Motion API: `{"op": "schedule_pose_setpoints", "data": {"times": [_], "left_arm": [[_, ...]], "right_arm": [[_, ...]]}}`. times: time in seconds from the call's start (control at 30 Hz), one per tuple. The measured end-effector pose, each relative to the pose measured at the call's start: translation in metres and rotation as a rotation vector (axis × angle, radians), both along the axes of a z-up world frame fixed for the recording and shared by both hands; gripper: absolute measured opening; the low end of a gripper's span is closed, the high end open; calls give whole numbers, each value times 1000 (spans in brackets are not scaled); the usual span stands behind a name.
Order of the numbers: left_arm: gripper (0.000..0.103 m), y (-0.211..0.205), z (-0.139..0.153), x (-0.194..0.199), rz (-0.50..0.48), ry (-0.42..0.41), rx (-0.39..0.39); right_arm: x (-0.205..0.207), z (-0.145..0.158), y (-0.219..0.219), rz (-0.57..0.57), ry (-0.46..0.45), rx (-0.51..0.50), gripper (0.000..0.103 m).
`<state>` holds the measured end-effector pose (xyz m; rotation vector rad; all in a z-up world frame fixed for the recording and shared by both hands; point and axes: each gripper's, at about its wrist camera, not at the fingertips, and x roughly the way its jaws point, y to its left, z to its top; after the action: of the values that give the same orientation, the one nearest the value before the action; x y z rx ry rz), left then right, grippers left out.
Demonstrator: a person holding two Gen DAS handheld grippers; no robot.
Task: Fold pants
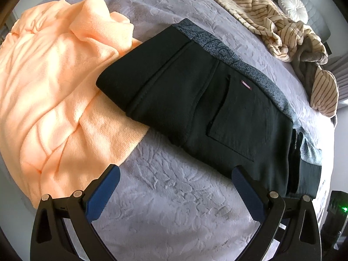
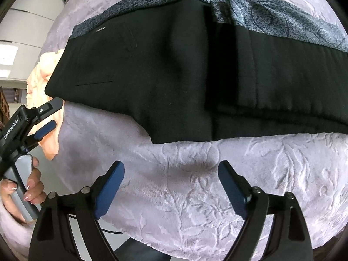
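The left gripper [image 1: 175, 173] is spread wide with nothing between its blue pads [image 1: 102, 192] — it's held just above the bedspread [image 1: 174, 206], and the right-hand pad is seen right at the near edge of the pants [image 1: 208, 100]. The same left gripper [image 2: 49, 117] is caught at the left edge of the right wrist view too, gripped by a hand [image 2: 26, 191] with painted nails.

The right gripper [image 2: 170, 173] is parted as well, nothing clamped, and is hung over bare bedspread [image 2: 195, 206] a little short of the pants [image 2: 174, 69].

The pants are black and are laid flat on the bed, folded into a thick stack with the layers seen along the near edge in the right wrist view. A back pocket [image 1: 237, 117] and a small pink label [image 1: 245, 85] are shown on top. A strip of grey patterned cloth [image 1: 217, 44] is peeked out along the far side of the pants, though whether it's lining or a separate piece can't be told.

One end of the pants is overlapped onto a peach towel [image 1: 54, 82], which is bunched up on the bed to the left. Farther back, a crumpled cream striped blanket [image 1: 280, 28] is spread near a round white pillow [image 1: 292, 4]. The bedspread itself is pale lilac with an embossed leafy pattern — pretty plush-looking.
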<state>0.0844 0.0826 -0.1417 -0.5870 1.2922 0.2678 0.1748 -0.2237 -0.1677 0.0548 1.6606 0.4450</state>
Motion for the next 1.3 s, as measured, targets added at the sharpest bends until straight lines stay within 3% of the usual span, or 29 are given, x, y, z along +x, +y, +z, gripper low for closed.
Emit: {"op": "schedule_pose_setpoints", "data": {"times": [0.03, 0.13, 0.4, 0.67, 0.93, 1.3], "left_arm": [[103, 0, 0, 1, -1, -2, 0], [103, 1, 0, 2, 0, -11, -14], [103, 14, 4, 2, 28, -72, -60], [103, 40, -7, 5, 100, -153, -230], [103, 43, -21, 19, 110, -227, -329], [103, 37, -40, 42, 120, -240, -384]], "right_arm": [[0, 0, 1, -2, -3, -4, 90], [1, -1, -1, -3, -16, -16, 103], [-1, -3, -4, -5, 13, -2, 103], [-8, -4, -4, 10, 32, 6, 103], [-15, -6, 6, 25, 48, 11, 103], [-20, -11, 18, 45, 61, 10, 103]]}}
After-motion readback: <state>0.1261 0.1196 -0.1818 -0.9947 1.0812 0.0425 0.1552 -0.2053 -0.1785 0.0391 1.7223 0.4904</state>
